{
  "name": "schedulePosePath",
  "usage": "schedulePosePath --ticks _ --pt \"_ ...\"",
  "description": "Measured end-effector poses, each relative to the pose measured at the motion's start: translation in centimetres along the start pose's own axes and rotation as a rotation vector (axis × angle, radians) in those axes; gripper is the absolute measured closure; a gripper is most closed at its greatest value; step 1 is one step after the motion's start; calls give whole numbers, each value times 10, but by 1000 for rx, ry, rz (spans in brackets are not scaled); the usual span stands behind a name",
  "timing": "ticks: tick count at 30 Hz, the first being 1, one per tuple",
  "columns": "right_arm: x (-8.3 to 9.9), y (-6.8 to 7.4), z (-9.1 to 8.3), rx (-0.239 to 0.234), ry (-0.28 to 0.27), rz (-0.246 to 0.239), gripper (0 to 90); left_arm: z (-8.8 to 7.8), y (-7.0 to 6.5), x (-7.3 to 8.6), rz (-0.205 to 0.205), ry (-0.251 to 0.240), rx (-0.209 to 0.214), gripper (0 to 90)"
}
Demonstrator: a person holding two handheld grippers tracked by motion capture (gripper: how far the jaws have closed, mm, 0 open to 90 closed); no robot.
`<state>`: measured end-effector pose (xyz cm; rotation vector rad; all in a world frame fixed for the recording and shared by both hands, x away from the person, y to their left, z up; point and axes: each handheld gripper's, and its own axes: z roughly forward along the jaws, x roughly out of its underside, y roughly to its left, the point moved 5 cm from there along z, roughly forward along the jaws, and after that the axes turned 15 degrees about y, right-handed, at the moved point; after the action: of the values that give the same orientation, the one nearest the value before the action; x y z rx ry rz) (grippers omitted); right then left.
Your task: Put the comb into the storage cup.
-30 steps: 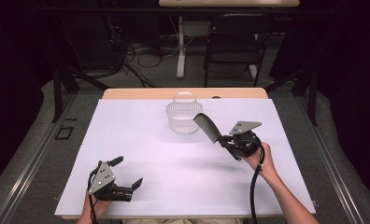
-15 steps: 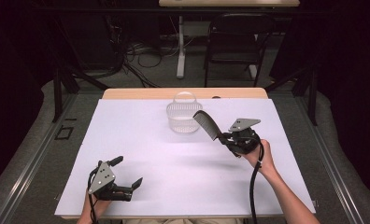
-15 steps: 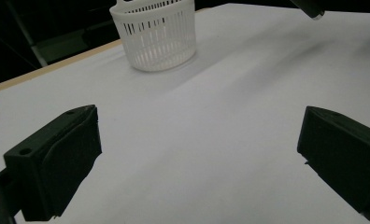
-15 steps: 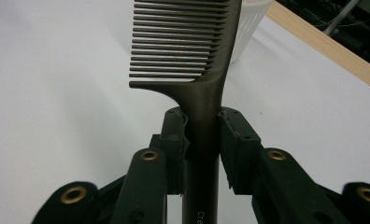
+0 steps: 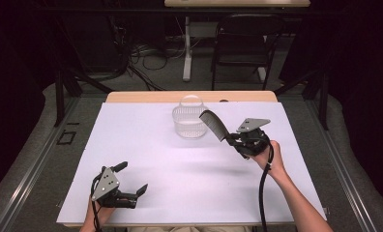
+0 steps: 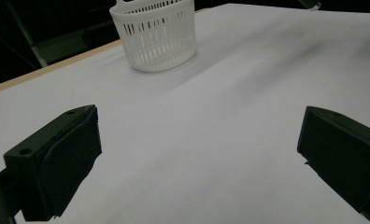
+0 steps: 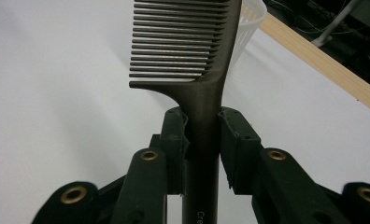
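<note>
The right tongs (image 5: pixel 228 137) are clamped on the handle of a dark comb (image 5: pixel 213 123). In the right gripper view the two pads (image 7: pixel 232 140) press the comb's (image 7: pixel 192 56) handle from both sides just below where the teeth begin, and the comb runs straight up toward twelve o'clock with its teeth pointing to nine o'clock. In the high view the comb is held above the white bench (image 5: pixel 146 145), slanting up toward ten o'clock from the tongs, its toothed end just at the three o'clock side of a white slatted basket (image 5: pixel 189 121); whether it touches the basket cannot be told. The right hand (image 5: pixel 266 154) grips the tool from the four o'clock side, with the black cable trailing down along the forearm toward six o'clock.

The basket stands upright near the far edge of the bench, at about twelve o'clock from the bench's middle, with its handle raised. In the left gripper view the basket (image 6: pixel 155 35) sits at eleven o'clock, well apart from the jaws.

The left tongs (image 5: pixel 131 181) are spread wide with nothing between them, low over the bench at about seven o'clock in the high view, near the front edge. Bare white surface lies between their jaws in the left gripper view. The left hand (image 5: pixel 98 210) comes in from six o'clock.
</note>
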<state>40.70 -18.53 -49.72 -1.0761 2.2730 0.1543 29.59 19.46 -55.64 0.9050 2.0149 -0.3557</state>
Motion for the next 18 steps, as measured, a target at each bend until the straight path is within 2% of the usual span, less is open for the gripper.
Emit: schedulePosePath --ticks 18 --pt "-11 -10 -4 16 -9 -6 725 2 -1 -1 9 2 4 0"
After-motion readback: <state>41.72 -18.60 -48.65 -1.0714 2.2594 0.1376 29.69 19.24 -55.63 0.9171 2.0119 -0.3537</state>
